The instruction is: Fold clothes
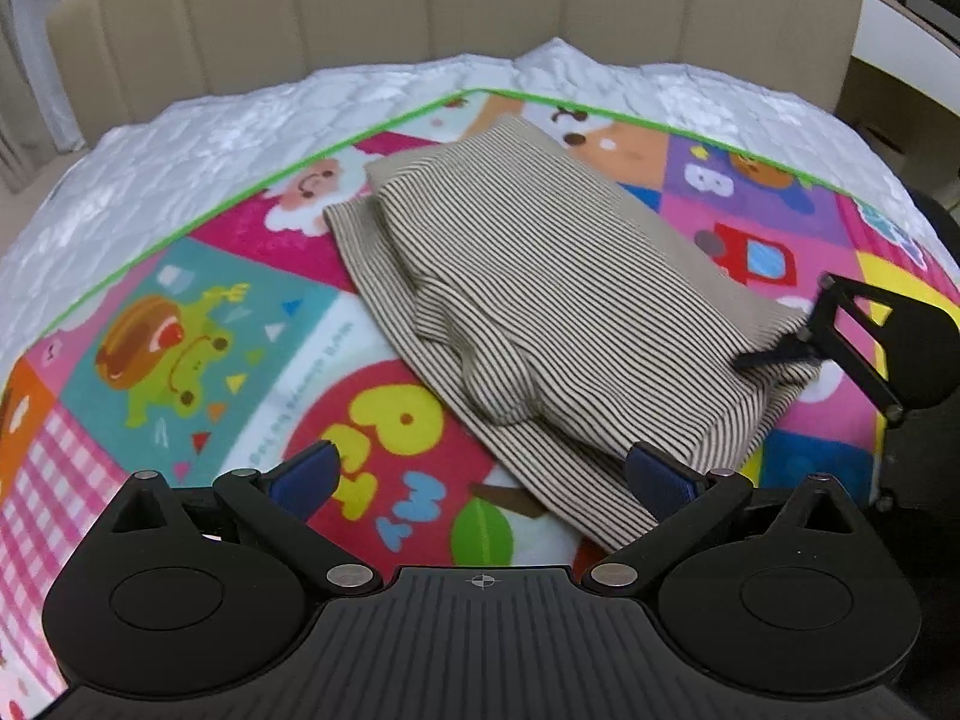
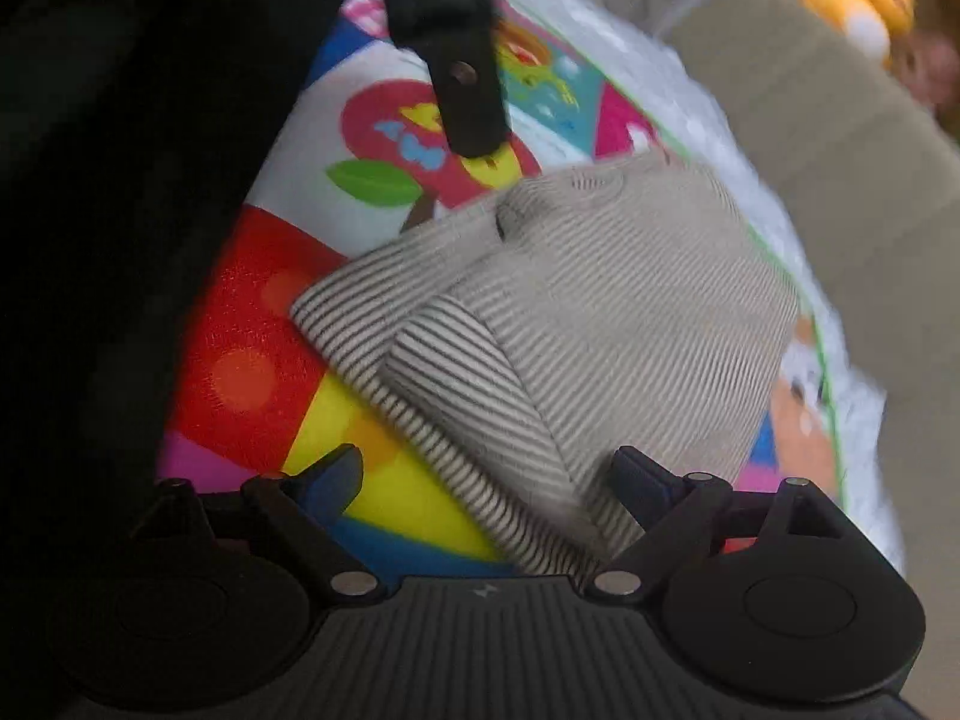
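A beige, dark-striped garment (image 1: pixel 540 276) lies folded in layers on a colourful cartoon play mat (image 1: pixel 198 330), with a sleeve end bunched on top. My left gripper (image 1: pixel 480 480) is open just in front of the garment's near edge, its right finger beside the hem. My right gripper (image 2: pixel 486 480) is open, its jaws astride the garment's corner (image 2: pixel 480 396); it also shows in the left wrist view (image 1: pixel 840 336) at the garment's right edge. The right wrist view is motion-blurred.
The mat lies on a white quilted bed cover (image 1: pixel 180 138). A beige padded headboard (image 1: pixel 420 0) stands behind. The left gripper's arm (image 2: pixel 456 48) crosses the top of the right wrist view. A dark mass (image 2: pixel 120 180) fills that view's left side.
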Action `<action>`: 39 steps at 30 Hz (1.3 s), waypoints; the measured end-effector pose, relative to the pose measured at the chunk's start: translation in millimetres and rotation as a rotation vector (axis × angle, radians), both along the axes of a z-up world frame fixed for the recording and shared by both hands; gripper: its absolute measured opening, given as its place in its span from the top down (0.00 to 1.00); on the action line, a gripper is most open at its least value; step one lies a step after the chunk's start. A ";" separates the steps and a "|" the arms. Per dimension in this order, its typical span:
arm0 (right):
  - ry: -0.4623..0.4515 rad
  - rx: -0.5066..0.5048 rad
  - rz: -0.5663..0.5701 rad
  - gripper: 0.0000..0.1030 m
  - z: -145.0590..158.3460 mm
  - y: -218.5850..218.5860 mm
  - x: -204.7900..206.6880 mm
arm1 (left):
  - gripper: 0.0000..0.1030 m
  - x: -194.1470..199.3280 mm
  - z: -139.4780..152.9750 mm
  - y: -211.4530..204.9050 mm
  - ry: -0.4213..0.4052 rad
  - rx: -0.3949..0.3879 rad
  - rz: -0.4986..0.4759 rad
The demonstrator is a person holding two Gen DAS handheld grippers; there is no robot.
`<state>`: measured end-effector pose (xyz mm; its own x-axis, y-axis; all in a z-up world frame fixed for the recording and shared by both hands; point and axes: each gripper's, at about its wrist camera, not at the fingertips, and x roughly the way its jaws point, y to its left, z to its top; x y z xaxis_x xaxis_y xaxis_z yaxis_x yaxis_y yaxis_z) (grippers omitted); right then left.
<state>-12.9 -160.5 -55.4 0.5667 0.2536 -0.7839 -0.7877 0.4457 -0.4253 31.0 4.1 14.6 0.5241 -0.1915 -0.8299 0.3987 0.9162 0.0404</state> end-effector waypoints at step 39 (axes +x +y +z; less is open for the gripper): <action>-0.001 0.024 -0.132 0.05 -0.6 -7.2 29.1 | 0.00 33.8 -41.6 -14.2 0.040 0.009 0.025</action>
<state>16.2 -167.7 -56.0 0.5970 0.1955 -0.7780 -0.7213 0.5553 -0.4139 64.8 -10.0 -27.0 0.4952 -0.1713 -0.8517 0.3769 0.9257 0.0329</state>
